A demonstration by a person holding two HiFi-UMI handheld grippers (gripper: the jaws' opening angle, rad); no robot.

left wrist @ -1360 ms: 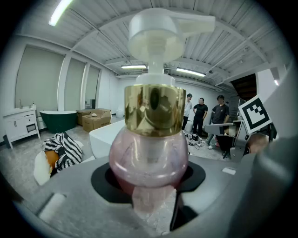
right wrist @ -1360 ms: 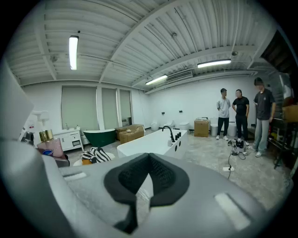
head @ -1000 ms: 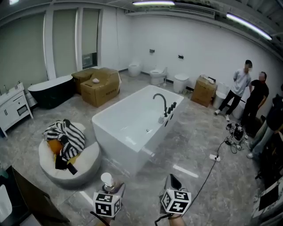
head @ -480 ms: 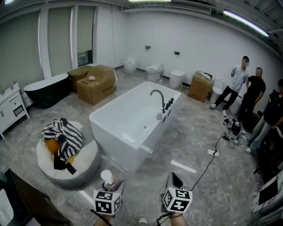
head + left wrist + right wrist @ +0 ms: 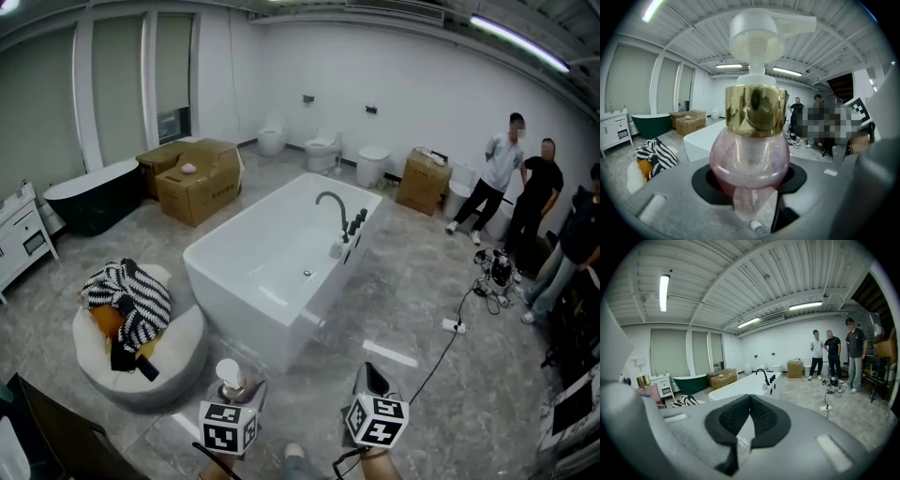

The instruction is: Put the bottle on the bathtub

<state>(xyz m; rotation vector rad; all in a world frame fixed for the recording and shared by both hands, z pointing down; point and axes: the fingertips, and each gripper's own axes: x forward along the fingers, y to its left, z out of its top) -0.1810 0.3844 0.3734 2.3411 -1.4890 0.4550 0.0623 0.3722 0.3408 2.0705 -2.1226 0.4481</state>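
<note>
- Bottle (image 5: pixel 750 154): a pink, round-bodied pump bottle with a gold collar and a white pump head. It stands upright between the jaws of the left gripper (image 5: pixel 236 398), which are closed on its lower body. In the head view it sits at the lower centre-left of the frame, pump head uppermost.
- Its long axis is vertical, crosswise to the line of the jaws. In the left gripper view the pump spout points to the right of the frame.
- The right gripper (image 5: pixel 747 416) shows at the lower centre-right of the head view, near the left one. Its dark pads are pressed together with nothing between them, so it looks idle.
- The bathtub (image 5: pixel 239 305) fills the middle of the head view, ahead of the bottle and slightly to its right. Its near corner is turned toward the grippers and its length runs off to the upper right. Bare grey floor lies between tub and bottle; they are well apart.
- In my judgement the left hand must carry the bottle forward, keep it upright and set its base flat on the rim. The rim looks narrow at the near end, and the ledge by the black faucet (image 5: pixel 330 206) seems broader.
- Farther out, a white pouffe (image 5: pixel 178 342) with a striped cloth sits at the left. Cardboard boxes (image 5: pixel 192 178) stand at the upper left and people (image 5: pixel 497 178) at the upper right.
</note>
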